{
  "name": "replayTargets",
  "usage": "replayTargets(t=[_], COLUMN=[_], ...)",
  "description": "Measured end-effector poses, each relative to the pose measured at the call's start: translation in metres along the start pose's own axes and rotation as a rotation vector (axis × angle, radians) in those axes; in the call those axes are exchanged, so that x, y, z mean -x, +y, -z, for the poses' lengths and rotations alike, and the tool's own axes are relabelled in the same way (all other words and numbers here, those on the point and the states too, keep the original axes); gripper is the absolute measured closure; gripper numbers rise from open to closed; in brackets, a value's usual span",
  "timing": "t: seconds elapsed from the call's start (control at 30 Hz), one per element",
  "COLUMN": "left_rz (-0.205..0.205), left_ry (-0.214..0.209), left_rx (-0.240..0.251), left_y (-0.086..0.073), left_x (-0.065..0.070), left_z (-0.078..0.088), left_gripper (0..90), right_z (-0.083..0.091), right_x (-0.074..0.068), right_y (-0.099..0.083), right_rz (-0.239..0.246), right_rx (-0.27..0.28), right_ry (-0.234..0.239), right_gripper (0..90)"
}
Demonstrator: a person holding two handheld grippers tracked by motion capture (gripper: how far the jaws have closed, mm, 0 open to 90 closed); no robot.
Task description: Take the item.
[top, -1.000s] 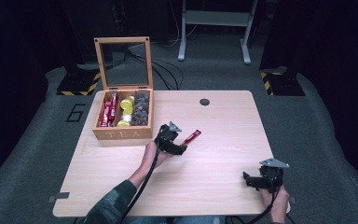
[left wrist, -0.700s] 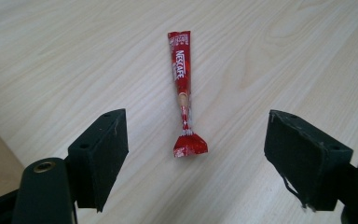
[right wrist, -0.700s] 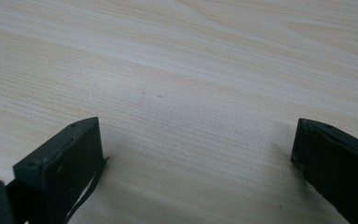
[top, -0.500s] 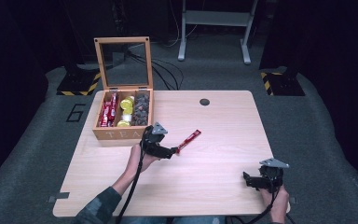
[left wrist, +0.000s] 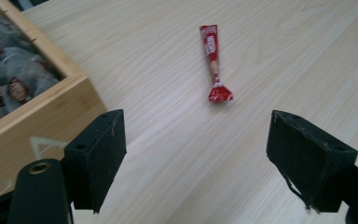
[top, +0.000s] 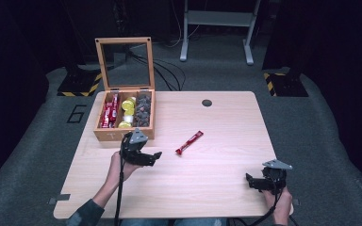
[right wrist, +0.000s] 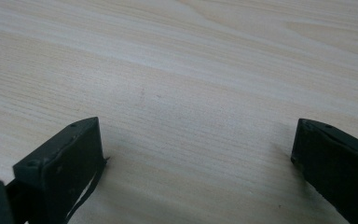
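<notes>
A slim red sachet (top: 189, 142) lies flat on the wooden table (top: 207, 188), a little right of the open wooden box (top: 122, 134). My left gripper (top: 154, 157) hovers in front of the box and points right toward the sachet, a hand's width short of it. Its jaws have just been opening and stand wide with nothing between them. In the left gripper view (left wrist: 196, 154) the sachet (left wrist: 213, 56) lies ahead, beyond the pads. My right gripper (top: 249, 181) rests near the table's front right corner, open over bare wood (right wrist: 196, 158).
The box holds red sachets (top: 108, 113), yellow capsules (top: 127, 110) and dark wrapped packets (top: 143, 110); its glass lid (top: 125, 63) stands upright behind. The box's corner (left wrist: 42, 98) is close at the left jaw. A black round hole (top: 207, 102) sits at the table's far edge.
The left gripper has pulled back to the left, away from the red sachet, which stays on the table. The right gripper has kept still.
</notes>
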State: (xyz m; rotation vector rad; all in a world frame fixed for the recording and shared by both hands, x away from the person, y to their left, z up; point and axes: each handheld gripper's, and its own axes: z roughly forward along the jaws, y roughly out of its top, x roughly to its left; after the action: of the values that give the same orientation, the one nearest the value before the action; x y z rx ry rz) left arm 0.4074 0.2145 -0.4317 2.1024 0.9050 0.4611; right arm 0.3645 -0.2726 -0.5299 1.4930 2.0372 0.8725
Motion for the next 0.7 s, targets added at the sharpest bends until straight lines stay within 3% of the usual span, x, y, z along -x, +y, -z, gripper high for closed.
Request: replayTargets(t=[0.07,0.43,0.7], left_rz=[-0.008,0.031,0.089], left_ry=[0.022,0.090,0.150], left_rx=[-0.002,0.013,0.010], left_y=[-0.006,-0.046,-0.088], left_x=[-0.005,-0.020,-0.030], left_z=[0.010,0.048,0.069], left_gripper=[19.5,18.5,17.7], right_z=[0.000,0.000,0.000], right_x=[0.000,0.000,0.000], right_y=[0.000,0.000,0.000], right_rz=[0.000,-0.001,-0.003], right_rx=[0.000,0.000,0.000], right_ry=[0.000,-0.001,-0.002], right_gripper=[1.5,1.5,1.5])
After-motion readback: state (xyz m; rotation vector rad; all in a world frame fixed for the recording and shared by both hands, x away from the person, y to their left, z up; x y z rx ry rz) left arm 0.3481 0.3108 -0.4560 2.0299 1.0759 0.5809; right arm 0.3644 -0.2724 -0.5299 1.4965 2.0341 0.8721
